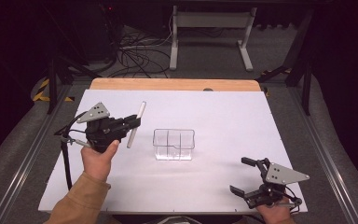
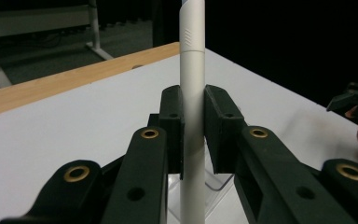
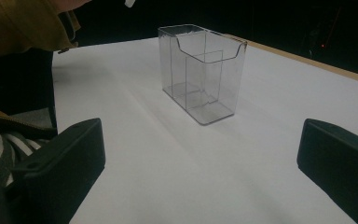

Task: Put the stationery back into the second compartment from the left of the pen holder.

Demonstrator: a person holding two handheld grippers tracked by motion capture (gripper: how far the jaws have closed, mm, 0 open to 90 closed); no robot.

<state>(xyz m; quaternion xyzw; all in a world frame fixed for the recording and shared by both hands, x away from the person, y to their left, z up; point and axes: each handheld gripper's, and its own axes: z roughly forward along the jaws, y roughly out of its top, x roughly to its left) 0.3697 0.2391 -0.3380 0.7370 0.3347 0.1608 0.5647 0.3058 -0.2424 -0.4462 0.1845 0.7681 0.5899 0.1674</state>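
Observation:
My left gripper is shut on a white pen, held above the table at the left, pointing toward the clear box. In the left gripper view the white pen stands upright between the two black pads, which press on its barrel. A clear plastic box with inner dividers stands in the middle of the white table top, to the right of the pen. My right gripper rests near the front right corner, its jaws wide apart and empty. From there the clear plastic box stands ahead, empty.
A wooden strip runs along the table's far edge. Beyond it are a white desk frame and cables on the floor. A mustard sleeve of the person's left arm hangs at the upper left of the right gripper view.

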